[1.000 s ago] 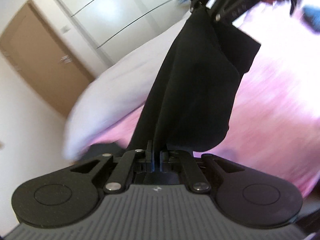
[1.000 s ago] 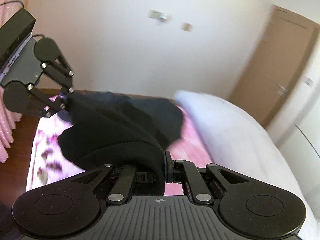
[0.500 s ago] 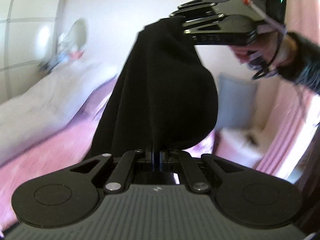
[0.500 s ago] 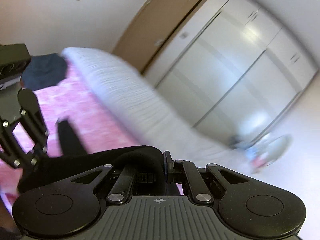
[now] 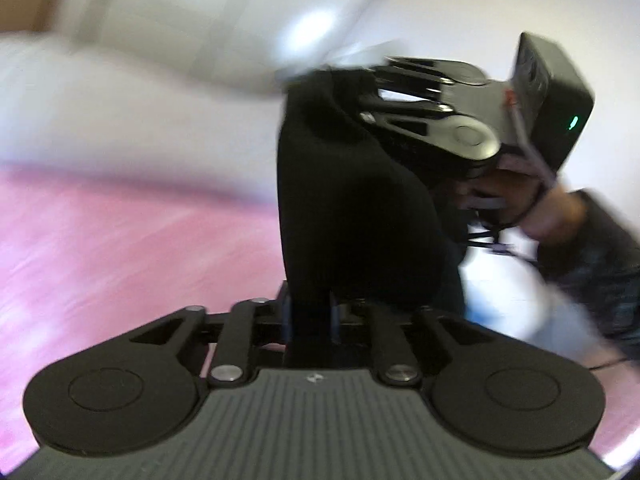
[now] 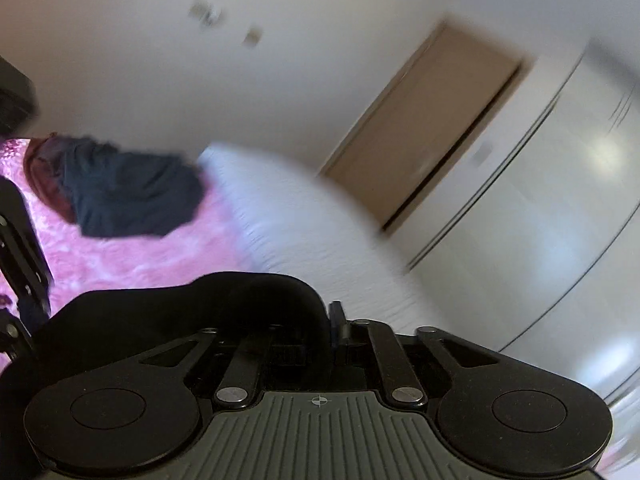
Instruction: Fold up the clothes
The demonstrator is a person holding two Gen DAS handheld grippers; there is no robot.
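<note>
A black garment (image 5: 352, 200) hangs in the air between my two grippers, above a pink bed cover (image 5: 120, 248). My left gripper (image 5: 310, 312) is shut on its lower edge. My right gripper (image 5: 340, 80) shows in the left wrist view at upper right, shut on the cloth's top. In the right wrist view the same black cloth (image 6: 180, 312) drapes over my right gripper (image 6: 330, 328), which is shut on it. Part of the left gripper's linkage (image 6: 20, 248) shows at that view's left edge.
A dark blue and maroon pile of clothes (image 6: 120, 196) lies on the pink cover (image 6: 140, 260) farther off. A white duvet (image 6: 312, 216) runs along the bed. A brown door (image 6: 436, 120) and white wardrobe (image 6: 560, 200) stand behind. The person's hand (image 5: 532, 200) holds the right gripper.
Both grippers have swung round with the cloth still held; the views are blurred by motion. The pile of clothes and the door are back in the right wrist view.
</note>
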